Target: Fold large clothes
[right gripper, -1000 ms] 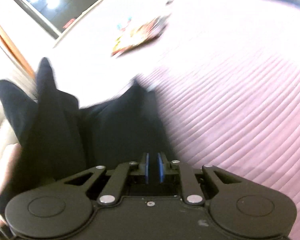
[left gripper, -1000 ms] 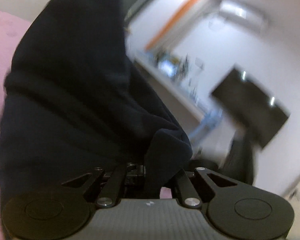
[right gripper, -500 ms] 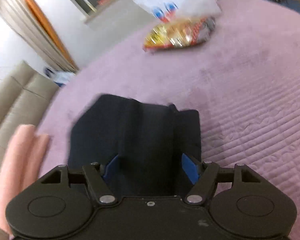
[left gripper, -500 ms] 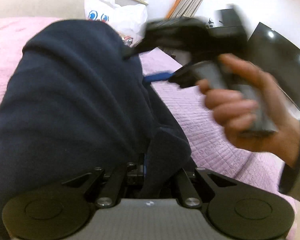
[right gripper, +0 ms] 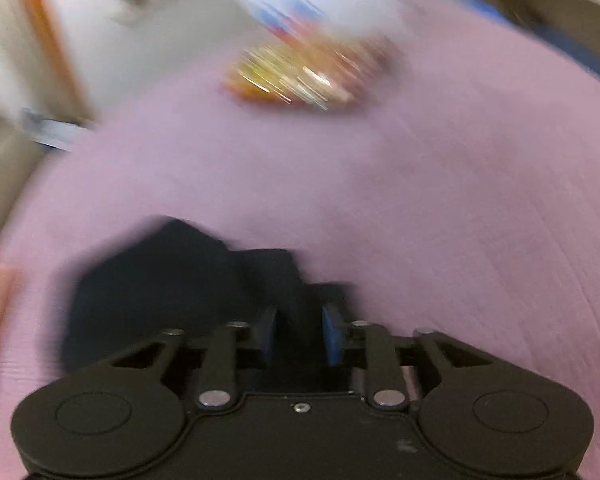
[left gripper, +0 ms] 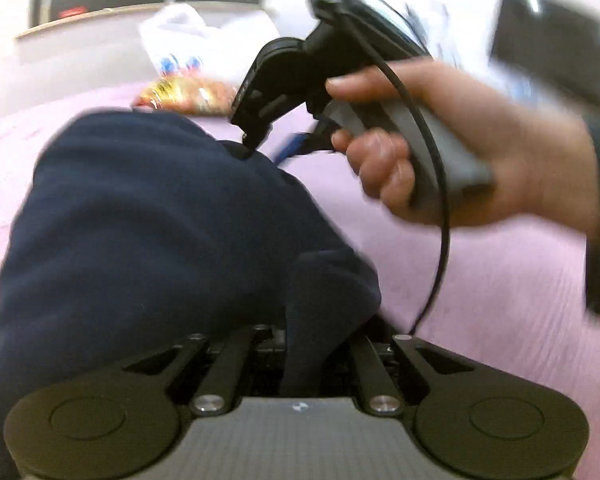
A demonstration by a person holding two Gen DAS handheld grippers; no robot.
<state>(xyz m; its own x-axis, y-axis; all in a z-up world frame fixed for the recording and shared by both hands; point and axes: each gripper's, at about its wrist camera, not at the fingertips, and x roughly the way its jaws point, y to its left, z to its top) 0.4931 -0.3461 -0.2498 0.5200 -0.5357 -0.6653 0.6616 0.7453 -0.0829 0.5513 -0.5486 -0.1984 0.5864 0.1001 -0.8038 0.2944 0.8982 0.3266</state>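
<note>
Left wrist view: the fold could slip loose

Big pink bed cover [left gripper: 480,280] carries everything. It has lots of bare room on the right side and toward the far edge. The dark blue garment [left gripper: 148,220] lies bunched on it, on the near left part.

The left gripper [left gripper: 300,344] is pinched tight on a fold of the cloth, which hides its tips. The right gripper [right gripper: 296,332] has its blue pads a little apart with dark cloth between them. I cannot tell if they press it yet, because that view is blurry.

If the right one moves fast before it grips, the cloth may drop and the fold will go crooked.

A shiny snack bag [left gripper: 184,94] and a white plastic bag [left gripper: 180,40] sit near the far edge, well apart from the cloth
</note>
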